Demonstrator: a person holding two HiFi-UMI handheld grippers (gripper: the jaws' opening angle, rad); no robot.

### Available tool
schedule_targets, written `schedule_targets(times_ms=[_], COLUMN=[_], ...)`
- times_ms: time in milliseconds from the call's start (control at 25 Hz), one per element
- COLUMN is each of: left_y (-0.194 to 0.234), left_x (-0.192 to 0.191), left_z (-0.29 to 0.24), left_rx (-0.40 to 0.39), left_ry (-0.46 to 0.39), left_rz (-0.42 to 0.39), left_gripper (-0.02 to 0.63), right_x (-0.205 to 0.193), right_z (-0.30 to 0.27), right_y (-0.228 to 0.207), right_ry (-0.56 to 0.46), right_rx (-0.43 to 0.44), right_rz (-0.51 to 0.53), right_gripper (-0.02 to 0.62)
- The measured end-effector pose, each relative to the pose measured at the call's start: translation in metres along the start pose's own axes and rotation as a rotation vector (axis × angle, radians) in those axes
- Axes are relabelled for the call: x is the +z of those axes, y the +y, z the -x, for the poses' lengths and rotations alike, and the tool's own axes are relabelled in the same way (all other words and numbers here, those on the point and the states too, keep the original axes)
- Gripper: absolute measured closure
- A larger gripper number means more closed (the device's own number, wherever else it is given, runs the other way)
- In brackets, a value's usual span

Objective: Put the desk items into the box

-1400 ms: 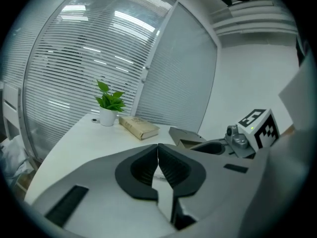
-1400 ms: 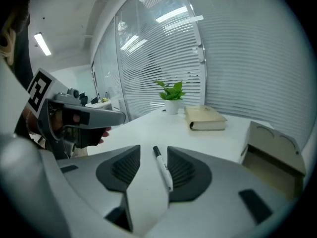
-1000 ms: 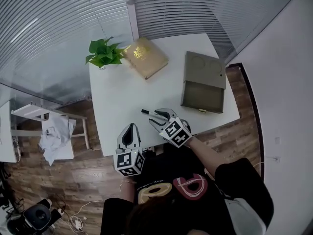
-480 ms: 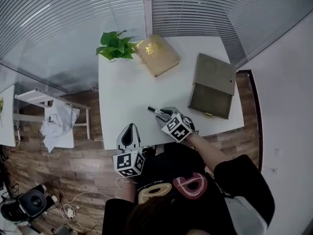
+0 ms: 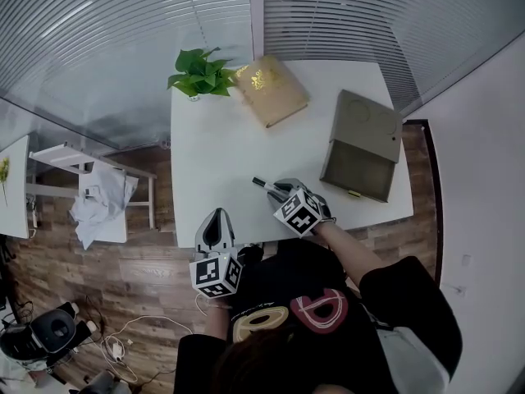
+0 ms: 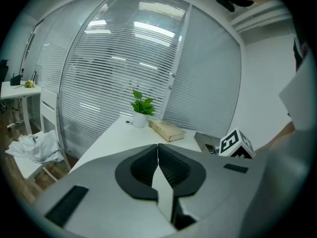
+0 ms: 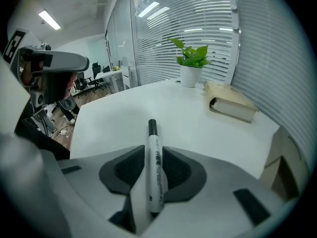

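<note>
Jaws pinch the marker [image 7: 154,162]

Right gripper [image 5: 277,190] jaws have just been closing and now squeeze the marker at the table's [image 5: 213,154] 6 o'clock edge. Left gripper [image 5: 216,222] jaws are pressed together with nothing in them, off the table at 7 o'clock. Farther on, the box [image 5: 361,146] sits at 3 o'clock, the book [image 5: 271,90] at 12 and the plant [image 5: 201,72] at 11.

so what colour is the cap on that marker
Black cap on a white marker; it shows best in the right gripper view.
</note>
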State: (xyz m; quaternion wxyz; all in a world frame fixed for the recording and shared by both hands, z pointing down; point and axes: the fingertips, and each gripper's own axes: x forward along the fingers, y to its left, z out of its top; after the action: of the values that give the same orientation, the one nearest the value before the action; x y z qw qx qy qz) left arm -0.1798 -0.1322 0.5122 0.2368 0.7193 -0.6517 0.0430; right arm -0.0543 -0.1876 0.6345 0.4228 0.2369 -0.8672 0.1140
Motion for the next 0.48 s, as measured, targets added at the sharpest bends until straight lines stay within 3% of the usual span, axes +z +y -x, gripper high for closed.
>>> schedule_targets(times_ms=[480], left_y=[0.004], left_x=[0.0006], left_z=[-0.0025], left_rx=[0.013], left_ry=[-0.004], left_rz=[0.007], left_gripper=[0.588], right_x=[-0.0006], right_z=[-0.0005], right_y=[0.0034], right_ry=[0.005], right_rx=[0.025], right_rz=[0.011], right_gripper=[0.514])
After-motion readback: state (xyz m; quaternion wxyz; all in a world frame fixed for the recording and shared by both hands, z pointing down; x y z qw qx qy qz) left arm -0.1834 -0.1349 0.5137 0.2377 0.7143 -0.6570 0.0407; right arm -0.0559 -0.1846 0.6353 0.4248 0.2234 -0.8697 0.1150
